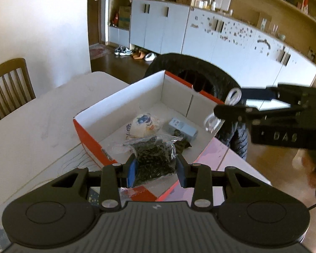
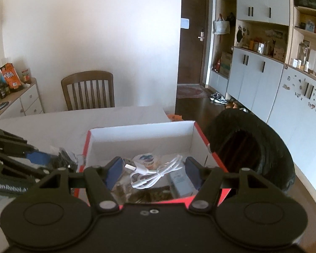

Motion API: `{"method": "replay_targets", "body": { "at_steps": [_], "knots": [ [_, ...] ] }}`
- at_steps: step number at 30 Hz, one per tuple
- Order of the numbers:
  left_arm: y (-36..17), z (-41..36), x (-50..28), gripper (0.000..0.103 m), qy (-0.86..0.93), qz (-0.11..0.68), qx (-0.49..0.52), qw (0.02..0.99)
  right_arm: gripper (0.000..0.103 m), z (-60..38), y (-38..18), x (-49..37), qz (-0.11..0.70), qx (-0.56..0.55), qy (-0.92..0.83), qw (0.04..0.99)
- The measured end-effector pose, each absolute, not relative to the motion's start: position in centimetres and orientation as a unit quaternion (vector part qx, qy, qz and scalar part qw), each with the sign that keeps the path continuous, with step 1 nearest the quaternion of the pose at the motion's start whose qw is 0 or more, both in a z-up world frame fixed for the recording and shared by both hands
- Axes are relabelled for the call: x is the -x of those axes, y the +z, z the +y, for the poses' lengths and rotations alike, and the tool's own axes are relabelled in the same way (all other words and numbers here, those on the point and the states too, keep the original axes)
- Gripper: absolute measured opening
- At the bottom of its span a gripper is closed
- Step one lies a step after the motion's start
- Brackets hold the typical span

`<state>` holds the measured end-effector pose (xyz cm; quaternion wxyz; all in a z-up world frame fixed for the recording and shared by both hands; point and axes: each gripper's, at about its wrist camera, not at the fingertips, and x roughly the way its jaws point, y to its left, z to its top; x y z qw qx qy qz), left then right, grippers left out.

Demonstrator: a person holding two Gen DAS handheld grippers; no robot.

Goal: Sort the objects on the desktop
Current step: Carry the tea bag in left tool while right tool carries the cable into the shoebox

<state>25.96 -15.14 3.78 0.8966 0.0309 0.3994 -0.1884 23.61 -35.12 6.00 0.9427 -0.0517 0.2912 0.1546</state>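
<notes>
The left gripper (image 1: 155,166) has its fingers pinched on a clear bag of dark bits (image 1: 154,158) over the near rim of the orange box (image 1: 88,139) at the tabletop (image 1: 42,122) edge. Beyond, the right gripper's (image 2: 154,170) fingers stand wide apart around a loose white cable (image 2: 155,174) above the box.

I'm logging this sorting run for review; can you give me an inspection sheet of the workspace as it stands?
Surface: white table, mostly bare.
Job's things: open orange-and-white cardboard box holding a round white wrapped bun, a small grey carton and a dark packet.
Clutter: nothing seen.
Grippers: left tool shut on a clear bag of dark tea leaves; right tool over the box, its jaws around the cable.
Cables: coiled white USB cable.
Surroundings: wooden chair, black padded jacket, grey cabinets.
</notes>
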Motion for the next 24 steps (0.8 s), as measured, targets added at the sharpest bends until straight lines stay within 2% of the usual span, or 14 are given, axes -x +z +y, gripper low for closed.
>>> {"method": "replay_targets", "body": {
  "at_steps": [24],
  "knots": [
    [-1.7,-19.1,-35.8,0.037,-0.149,0.489,-0.068,0.857,0.065,-36.4,-0.8,-33.8,0.365,0.052,0.163,0.915]
  ]
}}
